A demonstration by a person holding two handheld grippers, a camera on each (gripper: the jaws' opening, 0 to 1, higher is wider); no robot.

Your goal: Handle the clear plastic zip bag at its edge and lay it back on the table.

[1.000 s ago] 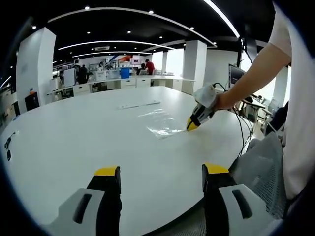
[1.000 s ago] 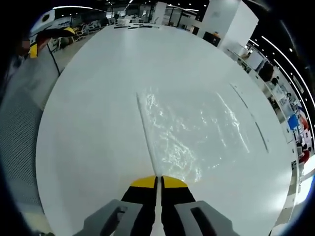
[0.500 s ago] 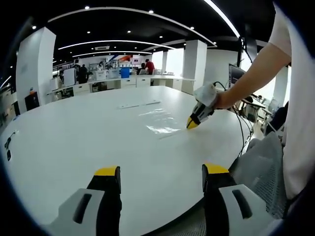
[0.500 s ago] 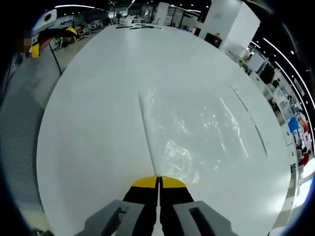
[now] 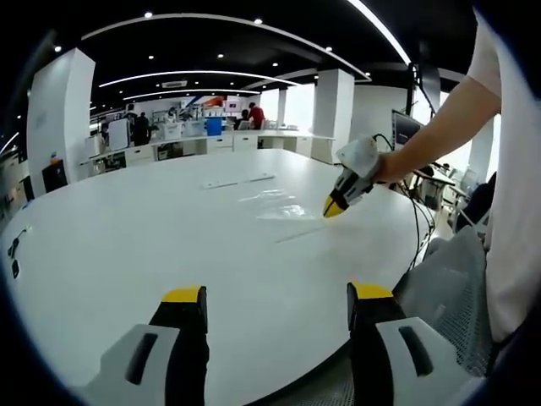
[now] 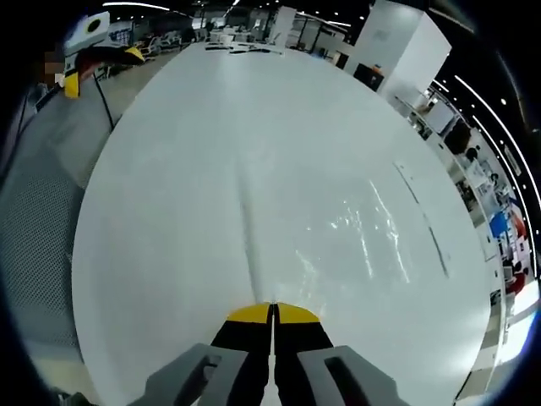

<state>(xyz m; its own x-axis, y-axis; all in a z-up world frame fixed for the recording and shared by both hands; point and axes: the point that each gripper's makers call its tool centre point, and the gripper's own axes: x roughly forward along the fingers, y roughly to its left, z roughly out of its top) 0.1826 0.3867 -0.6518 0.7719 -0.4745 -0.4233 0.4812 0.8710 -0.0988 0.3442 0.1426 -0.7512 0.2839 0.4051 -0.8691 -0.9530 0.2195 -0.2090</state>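
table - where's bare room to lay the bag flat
Bare white table spreads wide left of the bag, up to the left tongs, which are open. Crowded only near the right tongs, shut on the bag's edge, and the strip beyond.

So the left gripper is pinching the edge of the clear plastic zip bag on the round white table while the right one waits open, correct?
Not quite: the sides are swapped. The right gripper is shut on the edge of the clear plastic zip bag on the round white table, as the right gripper view shows. The left gripper waits open in the left gripper view.
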